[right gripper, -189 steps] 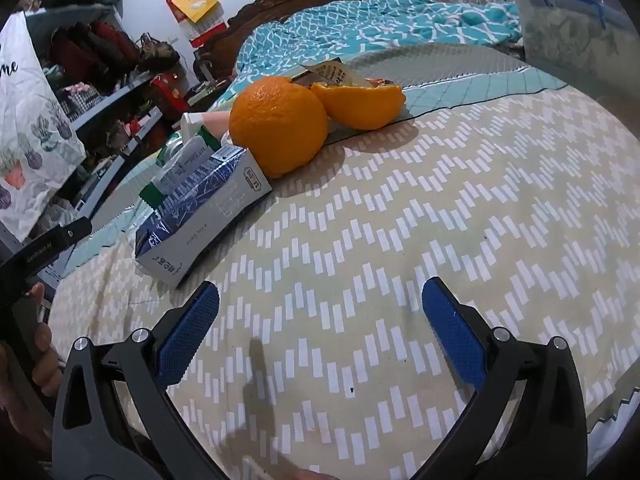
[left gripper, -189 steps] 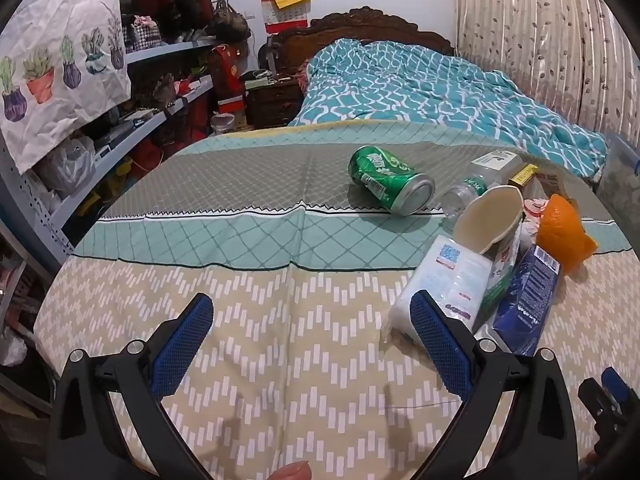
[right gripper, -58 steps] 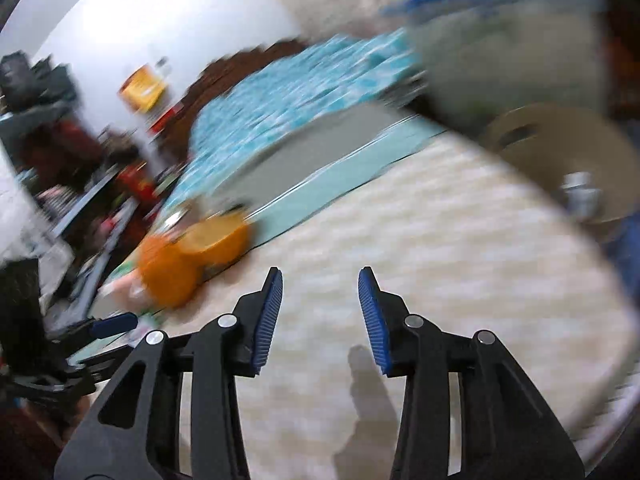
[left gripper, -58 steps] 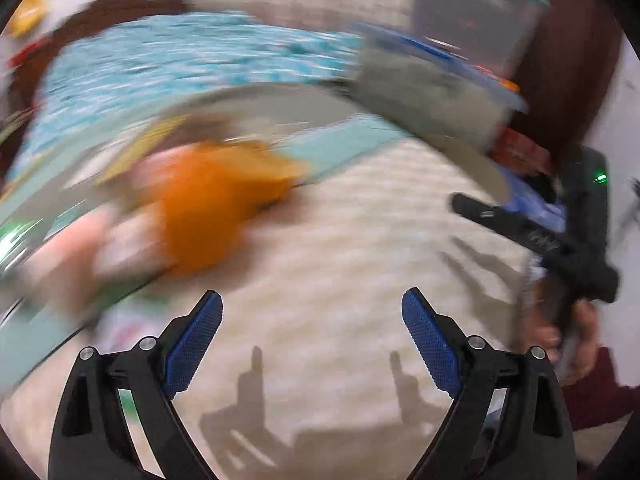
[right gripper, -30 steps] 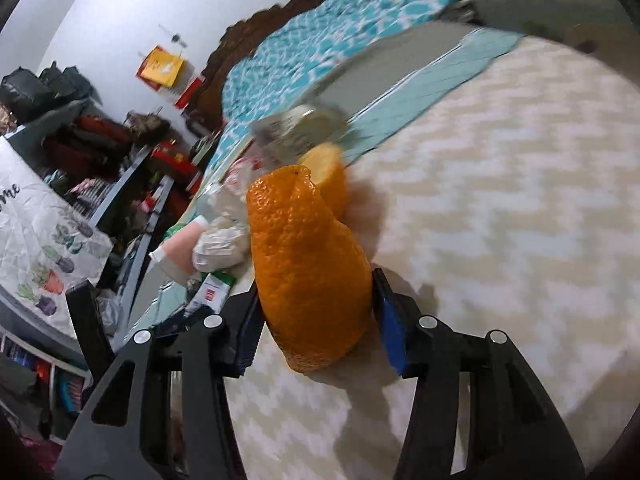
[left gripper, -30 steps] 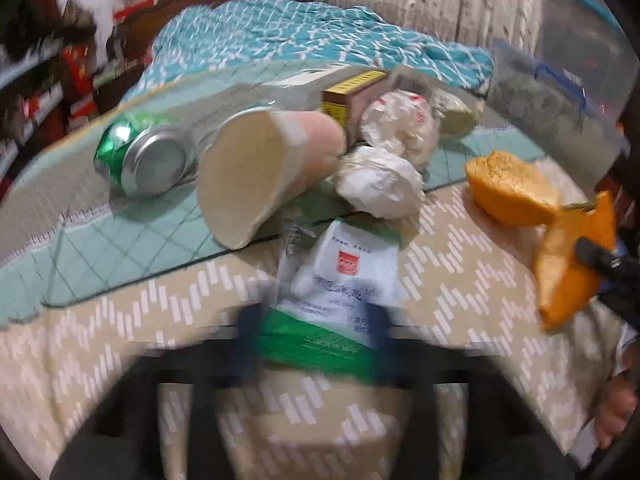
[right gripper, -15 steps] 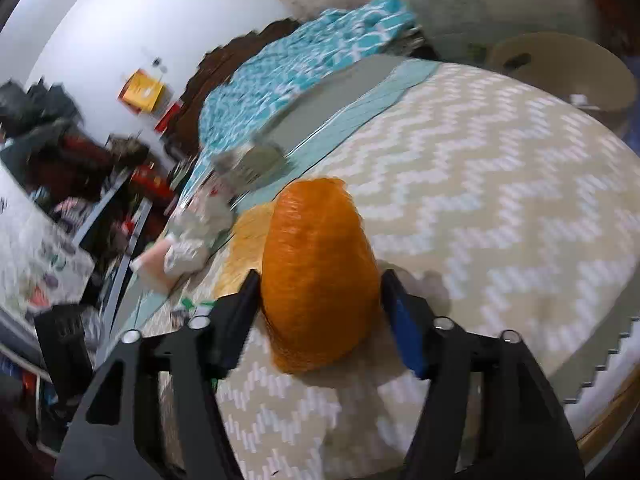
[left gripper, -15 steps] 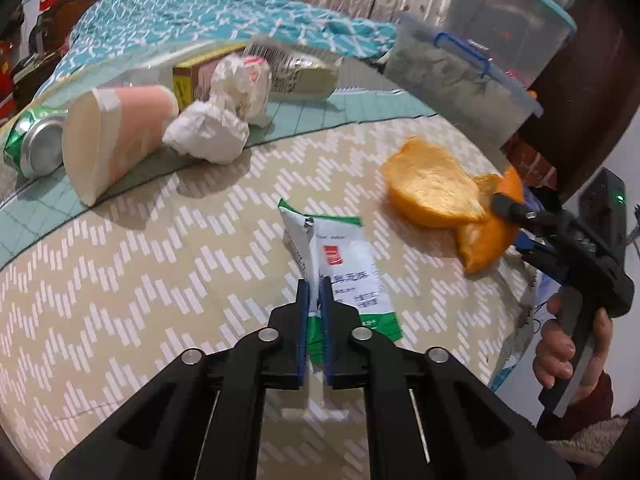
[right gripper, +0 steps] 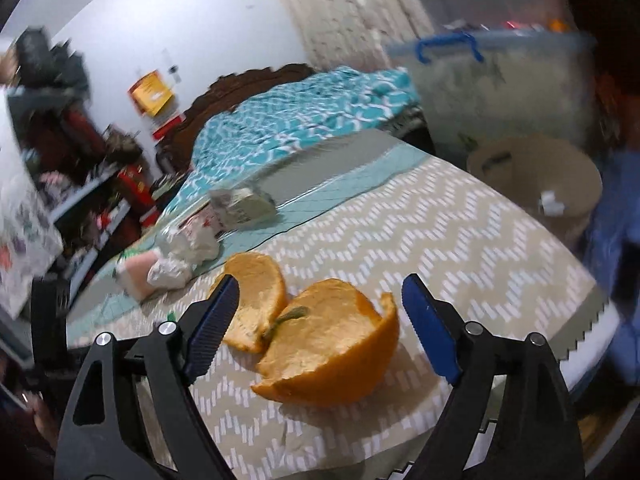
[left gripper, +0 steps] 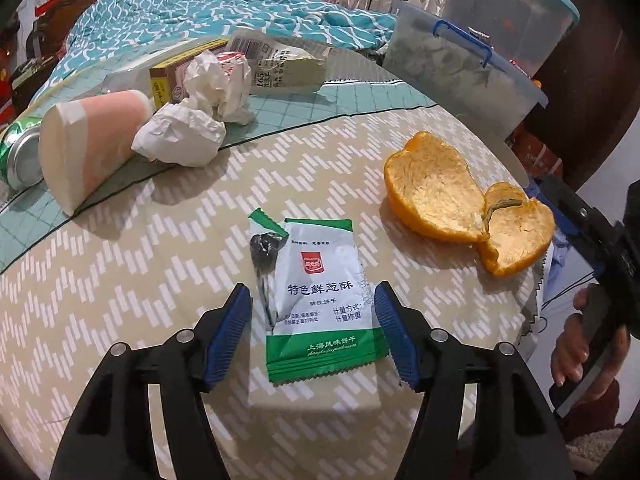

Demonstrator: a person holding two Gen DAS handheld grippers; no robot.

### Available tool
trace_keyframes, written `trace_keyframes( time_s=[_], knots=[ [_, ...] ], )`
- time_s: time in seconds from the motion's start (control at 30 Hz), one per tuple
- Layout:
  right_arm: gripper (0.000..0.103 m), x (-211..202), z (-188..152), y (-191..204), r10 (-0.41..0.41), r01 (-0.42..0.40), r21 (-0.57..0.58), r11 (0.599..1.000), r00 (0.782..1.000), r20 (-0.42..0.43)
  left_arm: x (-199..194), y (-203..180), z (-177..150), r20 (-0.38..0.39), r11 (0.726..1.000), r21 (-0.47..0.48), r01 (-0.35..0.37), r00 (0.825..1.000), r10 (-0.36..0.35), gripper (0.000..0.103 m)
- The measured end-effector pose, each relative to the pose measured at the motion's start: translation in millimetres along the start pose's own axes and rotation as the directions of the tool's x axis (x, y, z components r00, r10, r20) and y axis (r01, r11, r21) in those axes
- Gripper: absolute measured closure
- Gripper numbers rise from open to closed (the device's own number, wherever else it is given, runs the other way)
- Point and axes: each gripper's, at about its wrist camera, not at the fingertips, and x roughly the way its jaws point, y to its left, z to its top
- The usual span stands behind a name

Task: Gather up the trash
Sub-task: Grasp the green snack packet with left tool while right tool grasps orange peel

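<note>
Two wrist views over a table (left gripper: 120, 264) draped in a beige zigzag cloth with a teal band, a bed with a teal patterned quilt (left gripper: 208, 8) behind

Left gripper (left gripper: 312, 308) with jaws parted, just opened, blue pads either side of a white and green snack wrapper (left gripper: 316, 288) lying flat on the cloth; pads not pressing on it, wrapper free on the table

Right gripper (right gripper: 320, 312) with jaws wide, just opened, an orange peel (right gripper: 332, 348) between them resting on the cloth, untouched by either pad; peel in two cupped halves joined at a green stem, near the table's edge, to the right of the wrapper in the left view (left gripper: 468, 204)

Farther back on the teal band, a cluster of other rubbish: crumpled white paper (left gripper: 188, 132), a pink paper cup (left gripper: 88, 148) on its side, a green can (left gripper: 18, 152) at the left edge, a small brown box (left gripper: 172, 76) and a torn carton (left gripper: 276, 64)

Beyond the table's far side, a clear storage tub with a blue handle (left gripper: 460, 64); in the right view, a tan round bin (right gripper: 536, 176) below the table's edge, blurred

A hand (left gripper: 576, 340) on the right gripper's handle at the right edge of the left view
</note>
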Motion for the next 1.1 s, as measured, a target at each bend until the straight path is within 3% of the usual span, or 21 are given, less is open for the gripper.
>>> trace_keyframes(
  time_s=[0.03, 0.07, 0.13, 0.17, 0.23, 0.33, 0.37, 0.47, 0.53, 0.6, 0.7, 0.77, 0.9, 1.1],
  knots=[
    [0.018, 0, 0, 7, 0.003, -0.003, -0.032, 0.999, 1.0, -0.001, 1, -1, 0, 0.005, 1.0, 0.008, -0.005, 1.0, 0.005, 0.05],
    [0.017, 1, 0, 15, 0.007, -0.007, -0.075, 0.997, 1.0, -0.005, 1, -3, -1, 0.011, 1.0, 0.019, -0.017, 1.0, 0.017, 0.066],
    [0.017, 5, 0, 34, 0.012, -0.015, -0.162, 0.987, 1.0, -0.017, 5, -7, -1, 0.017, 0.997, 0.053, -0.063, 0.998, 0.063, 0.089],
    [0.014, 8, 1, 44, 0.017, -0.023, -0.211, 0.977, 0.999, -0.03, 6, -7, 0, 0.015, 0.997, 0.053, -0.064, 0.998, 0.063, 0.093],
    [0.009, 21, 2, 66, 0.034, -0.068, -0.339, 0.938, 0.994, -0.105, 7, -5, 2, 0.007, 0.998, 0.041, -0.044, 0.999, 0.044, 0.097],
    [0.009, 53, 4, 87, -0.027, -0.083, -0.474, 0.877, 0.975, -0.22, 6, -1, 2, 0.005, 0.999, 0.029, -0.028, 1.0, 0.028, 0.098],
    [0.008, 67, 7, 90, -0.052, -0.097, -0.502, 0.859, 0.96, -0.275, 5, 0, 2, 0.005, 0.999, 0.026, -0.026, 1.0, 0.026, 0.098],
    [0.008, 101, 17, 89, -0.143, -0.074, -0.501, 0.862, 0.913, -0.382, -1, 4, 0, 0.018, 0.999, 0.017, -0.027, 0.999, 0.027, 0.099],
    [0.008, 106, 21, 88, -0.149, -0.075, -0.501, 0.862, 0.908, -0.392, -5, 8, -1, 0.029, 1.0, 0.01, -0.029, 0.999, 0.028, 0.099],
    [0.008, 115, 21, 89, -0.193, -0.06, -0.546, 0.836, 0.899, -0.393, -10, 13, -3, 0.037, 1.0, -0.002, -0.03, 0.999, 0.03, 0.099],
    [0.008, 129, 15, 86, -0.198, -0.092, -0.521, 0.848, 0.858, -0.474, -11, 20, -4, 0.032, 0.999, -0.021, -0.029, 0.999, 0.029, 0.099],
    [0.008, 128, 13, 90, -0.187, -0.115, -0.515, 0.85, 0.847, -0.497, -12, 22, -4, 0.035, 0.999, -0.027, -0.024, 0.999, 0.025, 0.099],
    [0.008, 113, 8, 100, -0.189, -0.121, -0.558, 0.821, 0.864, -0.466, -14, 22, -4, 0.04, 1.0, -0.023, -0.018, 0.999, 0.019, 0.099],
    [0.008, 78, 26, 103, -0.123, -0.143, -0.534, 0.834, 0.894, -0.431, -16, 21, -5, 0.045, 1.0, -0.018, -0.01, 0.999, 0.011, 0.099]
  ],
)
